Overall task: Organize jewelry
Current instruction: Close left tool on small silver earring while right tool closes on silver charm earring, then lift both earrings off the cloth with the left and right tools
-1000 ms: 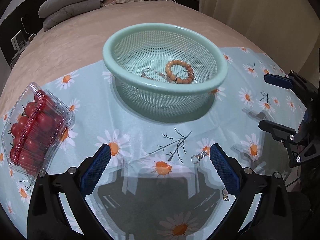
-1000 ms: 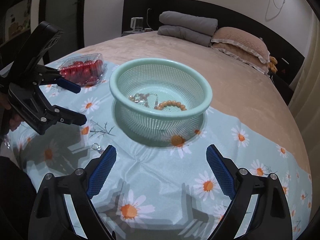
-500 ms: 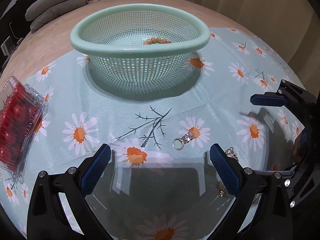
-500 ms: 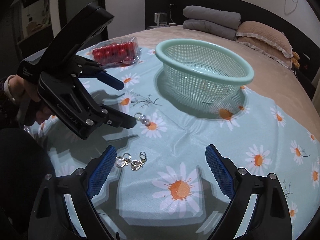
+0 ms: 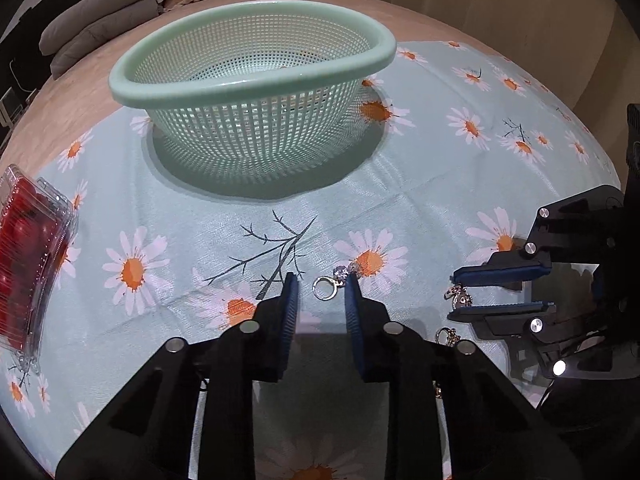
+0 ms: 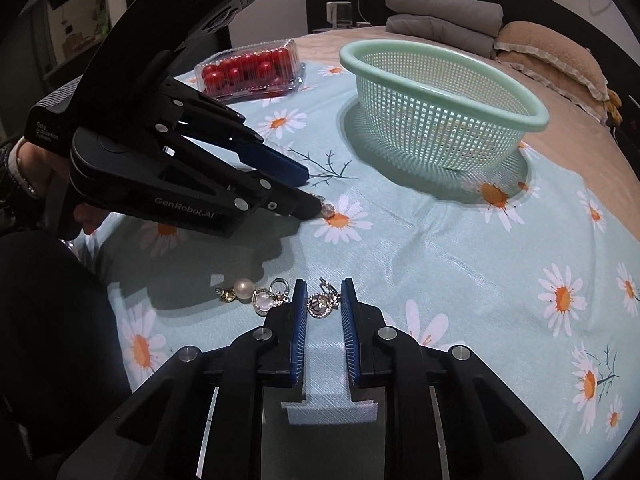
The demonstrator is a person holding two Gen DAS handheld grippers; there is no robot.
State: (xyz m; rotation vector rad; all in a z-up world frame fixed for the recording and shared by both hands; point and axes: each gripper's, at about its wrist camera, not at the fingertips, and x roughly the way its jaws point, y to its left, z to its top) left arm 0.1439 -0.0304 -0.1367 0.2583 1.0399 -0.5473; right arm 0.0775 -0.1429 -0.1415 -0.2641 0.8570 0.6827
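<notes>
A mint mesh basket (image 5: 252, 92) stands toward the far side of the daisy-print cloth (image 5: 420, 184), a clear box of red tomatoes (image 5: 28, 256) at its left edge. Near the cloth's front edge, the left gripper (image 5: 320, 286) straddles a ring earring (image 5: 332, 283) whose long axis slants up-right, jaws narrowed, not gripping. The right gripper (image 6: 323, 292) likewise brackets a caged-pearl charm (image 6: 320, 305), jaws narrow; more charms (image 6: 256, 294) lie just left.

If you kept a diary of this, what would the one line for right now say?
left tongs: open around ring earring | right tongs: open around round pendant | both on cloth | basket: beyond
</notes>
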